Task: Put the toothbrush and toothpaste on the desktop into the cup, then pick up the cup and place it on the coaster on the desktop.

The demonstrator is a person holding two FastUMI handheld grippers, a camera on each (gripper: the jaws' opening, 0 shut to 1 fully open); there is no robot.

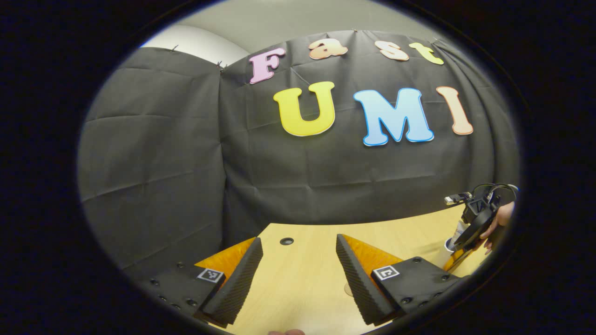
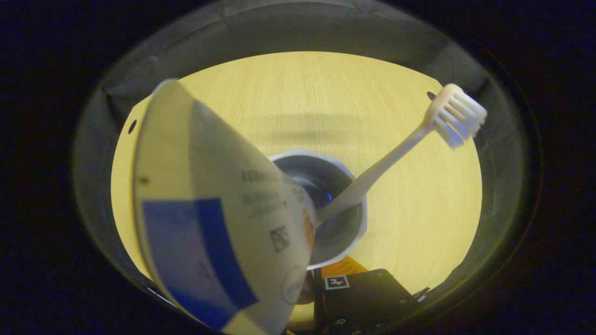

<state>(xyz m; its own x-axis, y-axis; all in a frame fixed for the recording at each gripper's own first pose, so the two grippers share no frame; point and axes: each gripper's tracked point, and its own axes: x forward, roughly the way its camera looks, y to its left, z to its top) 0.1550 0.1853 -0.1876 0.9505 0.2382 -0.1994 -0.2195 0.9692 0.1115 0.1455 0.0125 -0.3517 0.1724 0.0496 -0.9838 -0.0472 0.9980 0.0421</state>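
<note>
The cup (image 2: 342,174) stood on the desktop (image 2: 307,93), straight below the right gripper (image 2: 321,279), whose finger spacing could not be told. The toothbrush (image 2: 391,158) leaned out of the cup, bristles up; the toothpaste (image 2: 209,218) rose from the cup toward the camera. Well apart from the cup, the left gripper (image 1: 298,274) hovered, fingers spread.

Black screwed tongs (image 1: 298,279) — square markers
</note>
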